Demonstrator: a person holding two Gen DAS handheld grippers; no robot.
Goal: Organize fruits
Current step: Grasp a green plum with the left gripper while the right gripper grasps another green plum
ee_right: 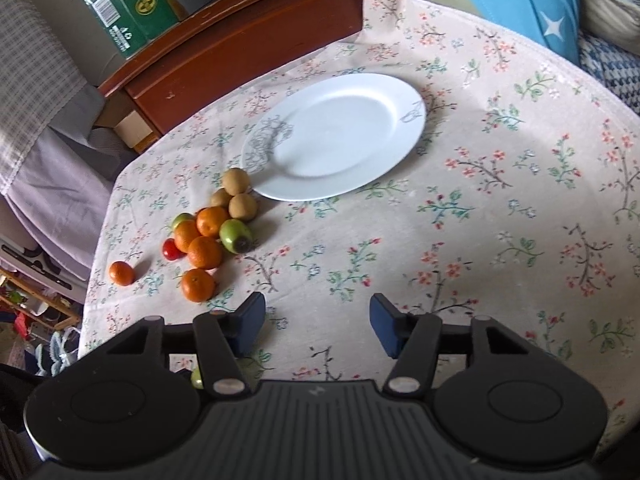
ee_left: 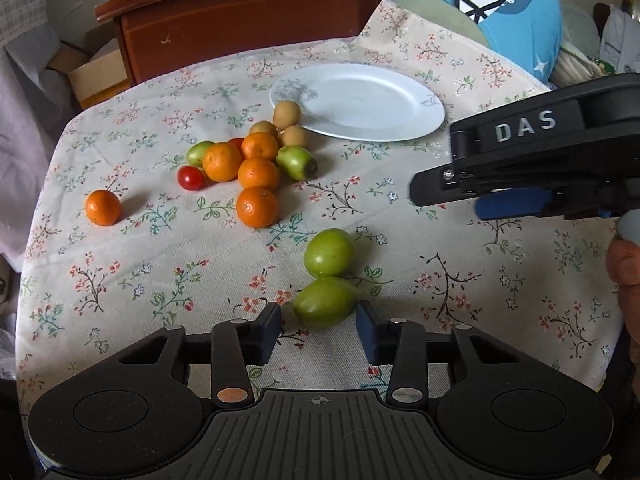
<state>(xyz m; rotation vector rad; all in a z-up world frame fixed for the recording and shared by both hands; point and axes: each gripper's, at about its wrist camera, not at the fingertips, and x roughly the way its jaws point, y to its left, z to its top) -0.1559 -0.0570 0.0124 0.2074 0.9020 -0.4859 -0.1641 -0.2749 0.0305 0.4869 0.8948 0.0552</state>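
A green fruit (ee_left: 326, 307) lies on the flowered tablecloth between the fingertips of my left gripper (ee_left: 319, 309). The jaws are narrow, but a gap still shows at the left pad (ee_left: 269, 330). A second green fruit (ee_left: 329, 252) sits just beyond it. Farther left is a pile of oranges (ee_left: 258, 174), green fruits (ee_left: 297, 162), a red cherry tomato (ee_left: 190, 178) and brown round fruits (ee_left: 287, 114). One orange (ee_left: 103, 207) sits alone. A bare white plate (ee_left: 360, 100) (ee_right: 336, 136) stands behind the pile. My right gripper (ee_right: 318, 314) hovers open over bare cloth with nothing between its fingers.
A brown wooden cabinet (ee_left: 248, 20) stands behind the table, with a green box (ee_right: 124, 4) on top. A blue cushion (ee_left: 512, 12) lies at the back right. The table edge falls away on the left. A hand (ee_left: 624, 268) shows at the right edge.
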